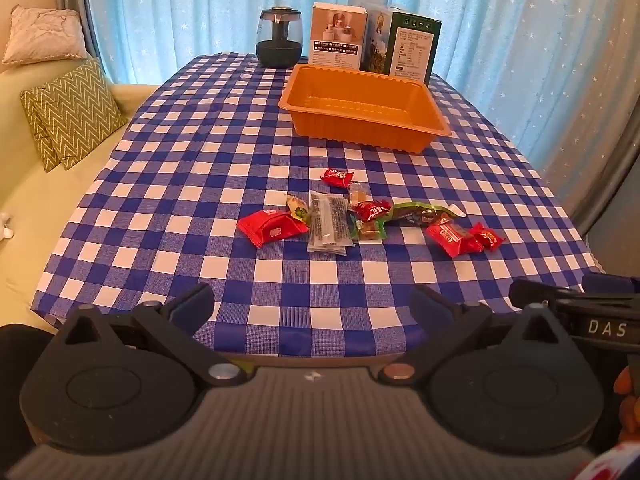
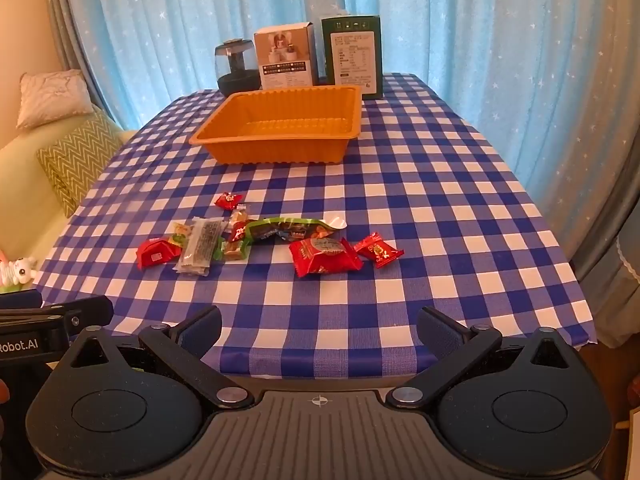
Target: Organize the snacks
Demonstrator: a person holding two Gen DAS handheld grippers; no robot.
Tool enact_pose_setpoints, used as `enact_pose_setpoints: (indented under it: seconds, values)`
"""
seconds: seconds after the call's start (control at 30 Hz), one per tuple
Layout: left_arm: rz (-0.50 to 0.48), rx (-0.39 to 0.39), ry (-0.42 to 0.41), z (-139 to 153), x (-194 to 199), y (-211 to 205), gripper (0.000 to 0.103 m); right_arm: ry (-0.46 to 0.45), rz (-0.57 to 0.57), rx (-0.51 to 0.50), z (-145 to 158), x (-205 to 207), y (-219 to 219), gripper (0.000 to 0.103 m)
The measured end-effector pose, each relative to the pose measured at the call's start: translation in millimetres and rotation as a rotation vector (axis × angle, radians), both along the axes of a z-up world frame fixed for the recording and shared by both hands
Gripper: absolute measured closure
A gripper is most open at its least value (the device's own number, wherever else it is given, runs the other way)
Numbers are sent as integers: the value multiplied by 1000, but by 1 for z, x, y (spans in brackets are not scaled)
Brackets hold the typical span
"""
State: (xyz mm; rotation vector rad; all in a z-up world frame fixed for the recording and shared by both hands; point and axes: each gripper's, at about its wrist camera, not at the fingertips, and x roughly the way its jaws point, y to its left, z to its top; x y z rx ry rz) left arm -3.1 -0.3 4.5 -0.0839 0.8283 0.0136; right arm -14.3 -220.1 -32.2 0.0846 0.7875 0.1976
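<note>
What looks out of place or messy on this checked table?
The wrapped snacks lie scattered and partly overlapping on the checked tablecloth, while the orange tray behind them sits empty. Nothing looks spilled or damaged. Both grippers, left and right, hang open near the table edge.

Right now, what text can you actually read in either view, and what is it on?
"DAS": on the right gripper's body, seen from the left wrist.
"Robot.AI": on the left gripper's body, seen from the right wrist.
White box, green box, snack wrappers: print too small to read.
</note>
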Motion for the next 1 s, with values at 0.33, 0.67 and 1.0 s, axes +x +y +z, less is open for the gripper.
enact_pose_setpoints:
  seconds: [0.33,0.67,1.0]
  values:
    - [-1,0,-3,0,-1,-1,0,-2,1,2,2,1,-1,0]
    - [-1,1,-4,0,-1,-2,0,-2,-4,6,3,-1,-2,0]
    - [-2,1,-4,0,-1,-3,0,-3,-4,6,4,-1,-2,0]
